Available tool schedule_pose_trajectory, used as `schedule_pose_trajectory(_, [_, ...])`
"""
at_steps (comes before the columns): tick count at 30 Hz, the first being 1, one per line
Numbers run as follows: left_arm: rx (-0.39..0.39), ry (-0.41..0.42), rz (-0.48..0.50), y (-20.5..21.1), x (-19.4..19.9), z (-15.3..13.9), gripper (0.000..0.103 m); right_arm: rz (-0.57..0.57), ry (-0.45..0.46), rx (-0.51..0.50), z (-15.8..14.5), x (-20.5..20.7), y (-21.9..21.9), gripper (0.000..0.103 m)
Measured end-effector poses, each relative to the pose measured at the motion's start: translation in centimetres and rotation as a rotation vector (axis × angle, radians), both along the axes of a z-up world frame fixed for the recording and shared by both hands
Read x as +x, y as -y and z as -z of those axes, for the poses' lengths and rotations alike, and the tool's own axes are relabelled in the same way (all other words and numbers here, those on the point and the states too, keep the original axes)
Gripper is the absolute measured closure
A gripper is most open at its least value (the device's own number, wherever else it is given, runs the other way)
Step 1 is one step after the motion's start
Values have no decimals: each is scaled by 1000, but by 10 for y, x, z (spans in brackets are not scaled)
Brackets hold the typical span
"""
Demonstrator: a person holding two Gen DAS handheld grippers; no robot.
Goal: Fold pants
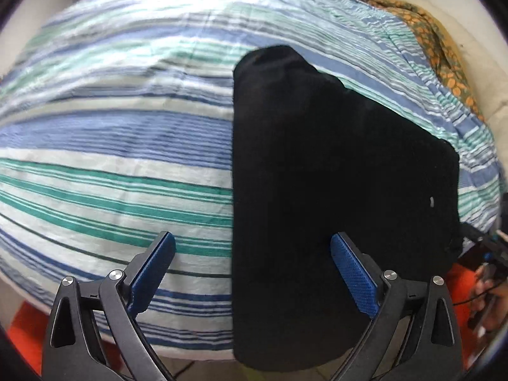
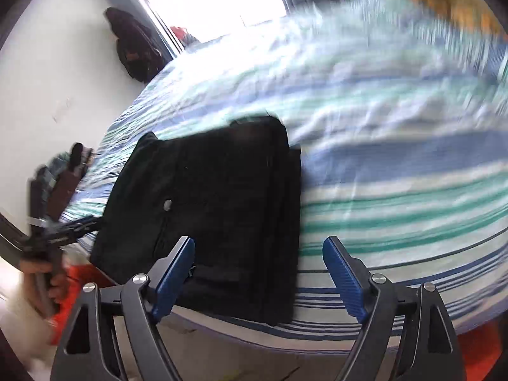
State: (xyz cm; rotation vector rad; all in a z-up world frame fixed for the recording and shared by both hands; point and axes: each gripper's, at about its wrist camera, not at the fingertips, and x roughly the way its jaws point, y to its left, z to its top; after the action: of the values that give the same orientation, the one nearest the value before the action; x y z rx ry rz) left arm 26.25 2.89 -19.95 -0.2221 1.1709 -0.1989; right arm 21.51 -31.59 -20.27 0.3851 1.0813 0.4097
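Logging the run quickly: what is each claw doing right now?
Left claw: open, holding nothing, above the pants.
Right claw: open, holding nothing.

The pants (image 1: 333,190) are black and lie folded into a compact, roughly rectangular stack on the striped bedspread (image 1: 120,165), close to the near edge of the bed. In the right wrist view the pants (image 2: 216,203) show layered edges along their right side and 1 small pale button near the middle of the top layer
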Motion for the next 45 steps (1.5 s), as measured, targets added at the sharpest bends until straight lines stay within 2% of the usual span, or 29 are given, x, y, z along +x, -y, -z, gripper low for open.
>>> schedule_pose_trajectory(2, [-48, -22, 38, 7, 5, 5, 6, -34, -91, -5, 19, 16, -4, 21])
schedule_pose_trajectory(3, [-48, -16, 57, 12, 5, 4, 15, -34, -97, 4, 23, 21, -5, 22])
schedule_pose_trajectory(4, [-58, -7, 89, 18, 4, 1, 30, -40, -99, 36, 23, 23, -6, 25])
schedule_pose_trajectory(5, [-29, 2, 105, 25, 2, -4, 42, -67, -116, 99, 22, 27, -9, 46])
schedule_pose_trajectory(6, [3, 23, 121, 31, 0, -11, 66, -77, -120, 89, 18, 28, -12, 52])
schedule_pose_trajectory(8, [23, 52, 137, 37, -3, -27, 81, -134, -83, 19, 3, 25, -23, 65])
schedule_pose_trajectory(10, [-8, 71, 121, 35, 2, -46, 84, -169, -41, -13, -18, 24, -31, 69])
schedule_pose_trajectory(13, [-73, 125, 94, 25, 17, -78, 85, -186, 41, -1, -53, 31, -40, 72])
schedule_pose_trajectory(15, [-75, 171, 78, 21, 34, -99, 85, -176, 93, 7, -75, 44, -48, 72])
schedule_pose_trajectory(19, [27, 276, 59, 15, 78, -131, 84, -144, 182, -30, -106, 90, -63, 72])
schedule_pose_trajectory(20, [74, 303, 49, 15, 92, -136, 81, -133, 196, -39, -110, 104, -66, 72])
schedule_pose_trajectory(21, [130, 312, 37, 16, 101, -137, 71, -124, 202, -49, -113, 117, -67, 70])
schedule_pose_trajectory(22, [179, 317, 25, 14, 104, -133, 65, -107, 197, -64, -112, 128, -68, 68])
schedule_pose_trajectory(24, [331, 349, -16, 15, 106, -130, 29, -63, 179, -126, -108, 141, -69, 55])
schedule_pose_trajectory(25, [384, 380, -28, 8, 101, -128, 20, -51, 183, -165, -108, 142, -68, 54])
schedule_pose_trajectory(26, [420, 409, -34, 9, 92, -127, 7, -50, 193, -202, -108, 137, -68, 47])
schedule_pose_trajectory(27, [453, 437, -42, 7, 81, -125, 3, -51, 201, -235, -110, 136, -70, 29])
schedule_pose_trajectory(29, [518, 454, -56, 12, 62, -114, 3, -52, 218, -310, -108, 117, -70, 12])
schedule_pose_trajectory(31, [570, 431, -79, 14, 40, -102, 3, -55, 221, -364, -106, 99, -68, 12])
schedule_pose_trajectory(33, [606, 394, -124, 17, 20, -89, 3, -66, 219, -392, -102, 75, -71, 6])
schedule_pose_trajectory(35, [586, 365, -143, 16, 1, -81, 3, -64, 217, -426, -97, 58, -76, 2])
schedule_pose_trajectory(39, [477, 214, -103, 28, -19, -64, 3, -56, 186, -445, -86, 18, -91, 1])
schedule_pose_trajectory(45, [472, 225, -94, 36, -37, -77, 3, -62, 191, -471, -84, -25, -114, 1])
